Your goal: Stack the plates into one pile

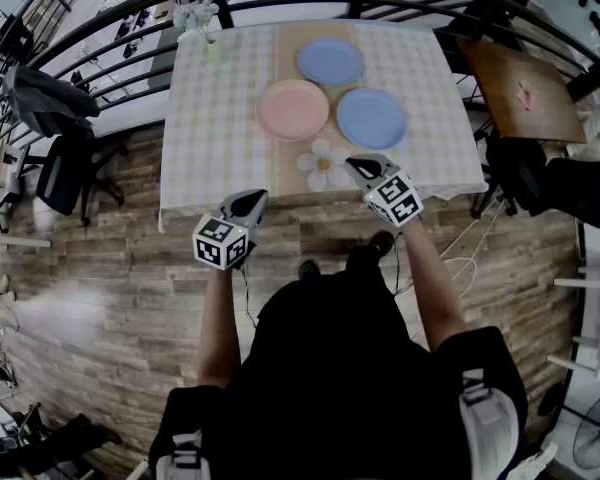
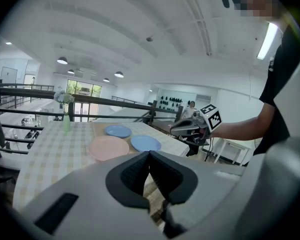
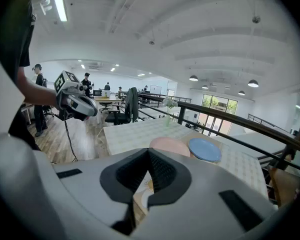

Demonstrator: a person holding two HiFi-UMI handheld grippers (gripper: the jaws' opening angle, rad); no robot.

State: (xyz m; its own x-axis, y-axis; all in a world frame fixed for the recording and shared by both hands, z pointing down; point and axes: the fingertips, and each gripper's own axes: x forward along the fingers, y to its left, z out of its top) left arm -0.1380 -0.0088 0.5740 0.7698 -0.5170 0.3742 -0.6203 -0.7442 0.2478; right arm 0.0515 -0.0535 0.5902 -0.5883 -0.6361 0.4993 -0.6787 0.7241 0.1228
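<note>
A checked-cloth counter (image 1: 220, 118) beside a railing carries three separate plates: a pink plate (image 1: 293, 109), a far blue plate (image 1: 331, 61) and a right blue plate (image 1: 371, 118). The left hand-held gripper (image 1: 256, 201) and right hand-held gripper (image 1: 357, 165) are held near its near edge, both pressed together and empty. The plates are judged stiff, smooth and breakable, and best pinched at the rim.
</note>
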